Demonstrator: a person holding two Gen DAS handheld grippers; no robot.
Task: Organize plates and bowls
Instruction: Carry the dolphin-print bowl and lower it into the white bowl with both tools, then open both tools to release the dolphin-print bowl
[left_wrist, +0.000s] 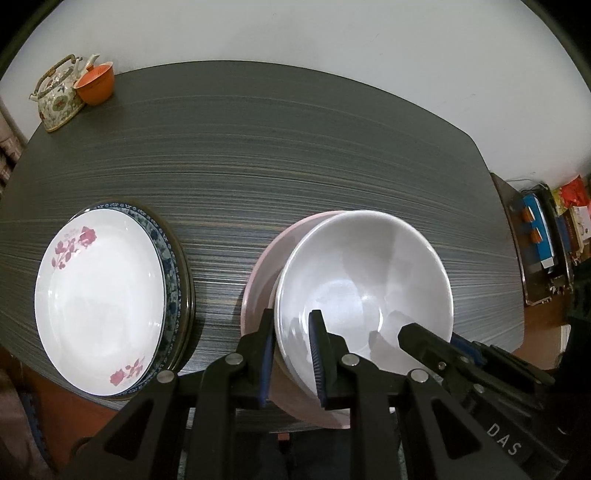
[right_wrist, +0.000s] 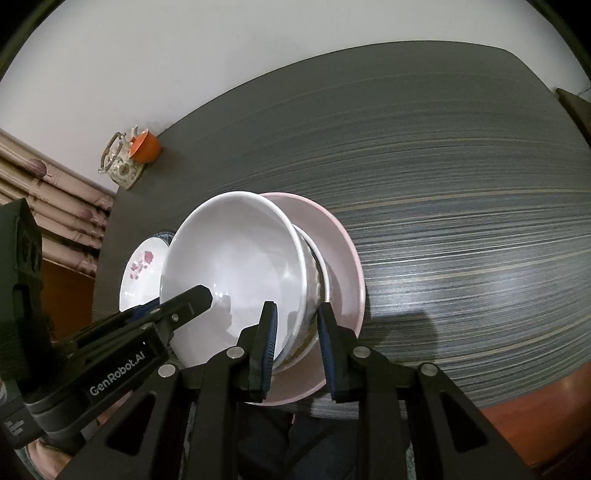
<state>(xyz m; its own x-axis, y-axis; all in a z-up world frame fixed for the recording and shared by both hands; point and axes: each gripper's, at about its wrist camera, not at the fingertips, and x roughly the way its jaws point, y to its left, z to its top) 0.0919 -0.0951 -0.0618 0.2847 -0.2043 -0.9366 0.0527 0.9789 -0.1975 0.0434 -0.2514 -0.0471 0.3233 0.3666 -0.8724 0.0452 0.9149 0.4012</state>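
White bowl (left_wrist: 364, 280): sat tilted inside the pink bowl (left_wrist: 258, 280), with another white rim showing between the two in the right wrist view; the stack stood near the front edge of the table.
Pink bowl: rested on the dark striped table (left_wrist: 295, 155), its rim showing to the left of the white bowl.
Left gripper (left_wrist: 293, 354): fingers straddled the white bowl's near-left rim, one outside, one inside; whether they pressed on it could not be told.
Right gripper (right_wrist: 293, 339): fingers set either side of the white bowl's near-right wall, one inside, one outside; contact unclear.
Rose plate (left_wrist: 99, 299): lay on top of a blue-patterned plate (left_wrist: 168, 258), left of the bowls and well apart from them.
Teapot (left_wrist: 59, 96): stood at the far-left corner, touching an orange cup (left_wrist: 95, 86).
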